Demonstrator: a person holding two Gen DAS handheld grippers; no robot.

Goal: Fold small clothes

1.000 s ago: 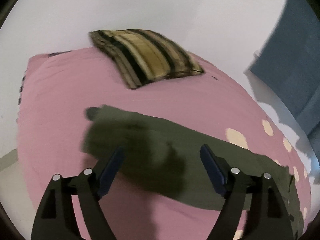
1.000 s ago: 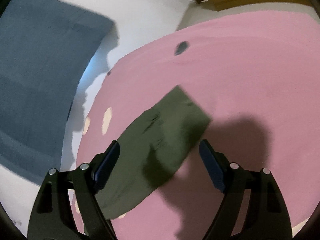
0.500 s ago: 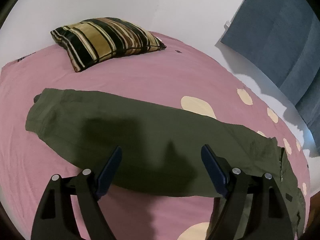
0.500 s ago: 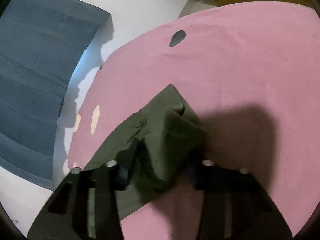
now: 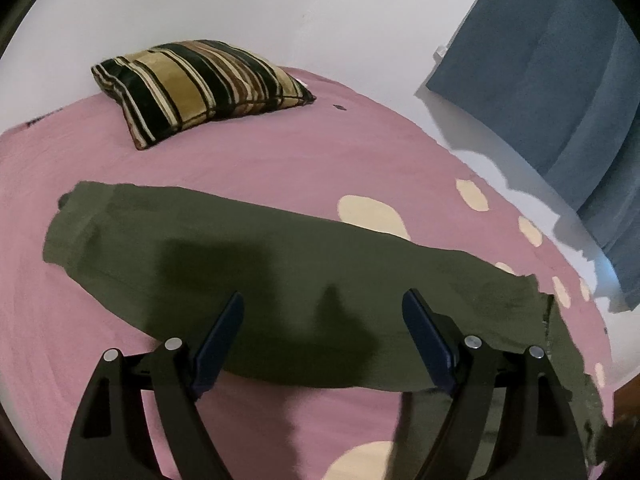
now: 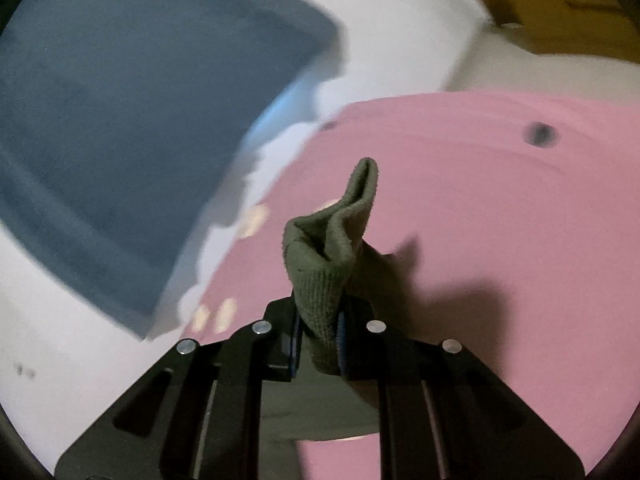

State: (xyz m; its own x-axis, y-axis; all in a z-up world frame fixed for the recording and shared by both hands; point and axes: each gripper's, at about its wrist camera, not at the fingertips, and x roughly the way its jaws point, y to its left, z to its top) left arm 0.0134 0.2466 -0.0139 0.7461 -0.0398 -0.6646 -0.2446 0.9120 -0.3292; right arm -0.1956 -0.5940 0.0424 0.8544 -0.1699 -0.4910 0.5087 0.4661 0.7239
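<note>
Your right gripper (image 6: 318, 344) is pinching the olive-green garment (image 6: 332, 264) between its blue pads (image 6: 341, 344), jaws drawn almost together on a thick bunch of the cloth. The pinched end is standing up out of the jaws as a crumpled fold with a ribbed knit texture, its tip pointing away from you over the pink bedsheet (image 6: 500, 200). More of the same cloth is trailing down beneath the gripper body.

Your left gripper (image 5: 322, 336) is hovering with its jaws spread wide, holding nothing, the blue fingers (image 5: 218, 344) hanging above the near edge of the garment (image 5: 280, 276). From this view the garment is lying flat on the bedsheet (image 5: 280, 160) as one long dark olive band, smooth apart from a hemmed end. Its long axis is running from that hemmed end on the left, nearer the striped pillow (image 5: 200, 84), across to the right, where the cloth is bending down toward the picture's lower right edge. The gripper's shadow is falling on the middle of the cloth.

The striped pillow is sitting at the far side of the bedsheet, well apart from the garment. Cream dots (image 5: 372, 216) on the bedsheet are showing just beyond the garment's far edge. A blue curtain (image 5: 560, 80) is hanging to the right of the pillow, against the white wall.
</note>
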